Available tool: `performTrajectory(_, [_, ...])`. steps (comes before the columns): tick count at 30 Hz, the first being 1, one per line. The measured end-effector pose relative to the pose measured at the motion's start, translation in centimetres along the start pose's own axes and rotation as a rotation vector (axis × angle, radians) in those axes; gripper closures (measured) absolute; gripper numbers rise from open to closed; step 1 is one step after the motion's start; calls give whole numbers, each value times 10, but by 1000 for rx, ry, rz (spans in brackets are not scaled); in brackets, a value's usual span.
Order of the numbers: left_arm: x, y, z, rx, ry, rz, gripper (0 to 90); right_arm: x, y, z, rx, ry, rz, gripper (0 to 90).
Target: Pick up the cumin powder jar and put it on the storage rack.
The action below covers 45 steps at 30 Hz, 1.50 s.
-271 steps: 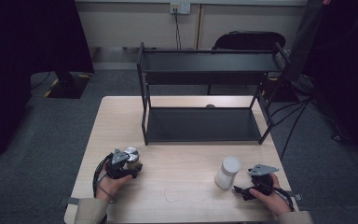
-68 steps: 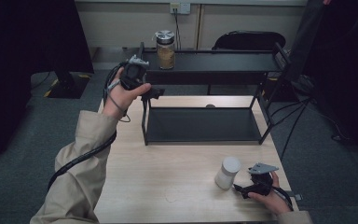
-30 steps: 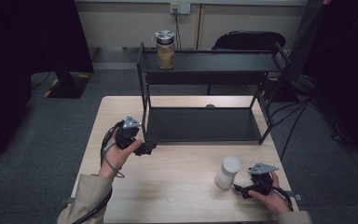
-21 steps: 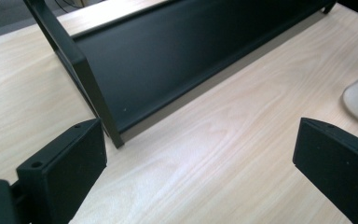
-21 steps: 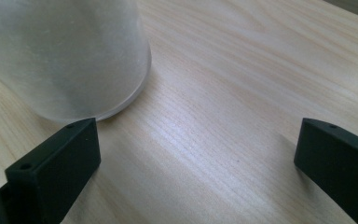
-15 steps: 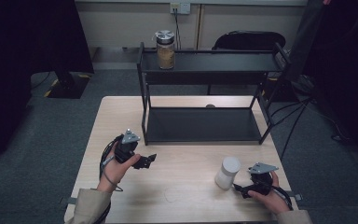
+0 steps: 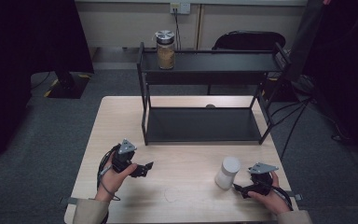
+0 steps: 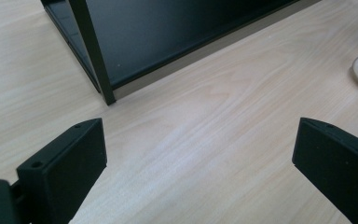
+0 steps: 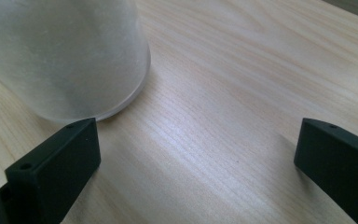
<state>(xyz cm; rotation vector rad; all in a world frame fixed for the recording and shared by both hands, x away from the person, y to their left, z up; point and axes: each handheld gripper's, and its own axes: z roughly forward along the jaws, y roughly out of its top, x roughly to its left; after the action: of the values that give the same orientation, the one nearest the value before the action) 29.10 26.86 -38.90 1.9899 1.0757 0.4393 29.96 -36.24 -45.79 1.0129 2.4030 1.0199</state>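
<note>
A glass jar (image 7: 165, 49) with brown contents and a metal lid stands on the top left of the black two-tier shelf (image 7: 209, 65). A white frosted container (image 7: 227, 172) stands on the wooden table (image 7: 186, 196) at the front right. My left gripper (image 7: 144, 168) hovers low over the table's front left, open and empty, in front of the shelf's left leg (image 8: 93, 56). My right gripper (image 7: 240, 191) rests at the front right, open, just right of the white container (image 9: 65, 56), which lies beyond its left jaw.
The shelf's lower tier (image 7: 200, 125) is bare. A black chair (image 7: 249, 39) stands behind the table, cables (image 7: 293, 121) hang at the right, and a dark curtain (image 7: 23, 60) is at the left. A faint round mark (image 7: 171, 195) shows on the table front.
My left gripper carried the jar up to the shelf's top, let it go, then came back down to the table's front left. The right gripper and white container stayed put.
</note>
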Motion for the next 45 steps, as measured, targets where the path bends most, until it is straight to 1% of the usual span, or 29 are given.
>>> performTrajectory(1, [0,-1,0,7,2,9,21,0,0,0,0,0,0,0])
performTrajectory(2, [0,-2,-1,11,5,9,21,0,0,0,0,0,0,0])
performTrajectory(4, [0,-8,-1,6,2,1,21,0,0,0,0,0,0,0])
performTrajectory(6, [0,-11,-2,15,5,4,21,0,0,0,0,0,0,0])
performTrajectory(12, [2,-22,-2,31,4,-11,21,0,0,0,0,0,0,0])
performTrajectory(17, [4,-32,-1,35,-3,-16,21,0,0,0,0,-1,0,0])
performTrajectory(18, [5,-35,0,36,-4,-16,22,0,0,0,0,-1,0,0])
performTrajectory(20, [4,-37,2,48,5,-1,22,0,0,0,0,-1,0,0])
performTrajectory(22, [5,-40,4,56,1,-4,22,0,0,0,0,-1,0,0])
performTrajectory(26, [5,-44,5,49,-5,-5,22,0,0,0,0,-1,0,0])
performTrajectory(27, [6,-44,5,52,-4,5,22,0,0,0,0,-1,0,0])
performTrajectory(30, [6,-50,9,53,-4,17,22,0,0,0,0,-1,0,0])
performTrajectory(34, [5,-53,12,73,12,40,24,0,0,0,0,-1,0,0])
performTrajectory(35, [6,-53,13,78,12,44,24,0,0,0,0,-1,0,0])
performTrajectory(37, [6,-55,14,72,7,35,24,0,0,0,0,-1,0,0])
performTrajectory(42, [5,-56,16,79,10,57,24,0,0,0,0,-1,0,0])
performTrajectory(43, [5,-56,16,83,10,67,24,0,0,0,0,-1,0,0])
performTrajectory(45, [4,-57,17,83,11,70,24,0,0,0,0,-1,0,0])
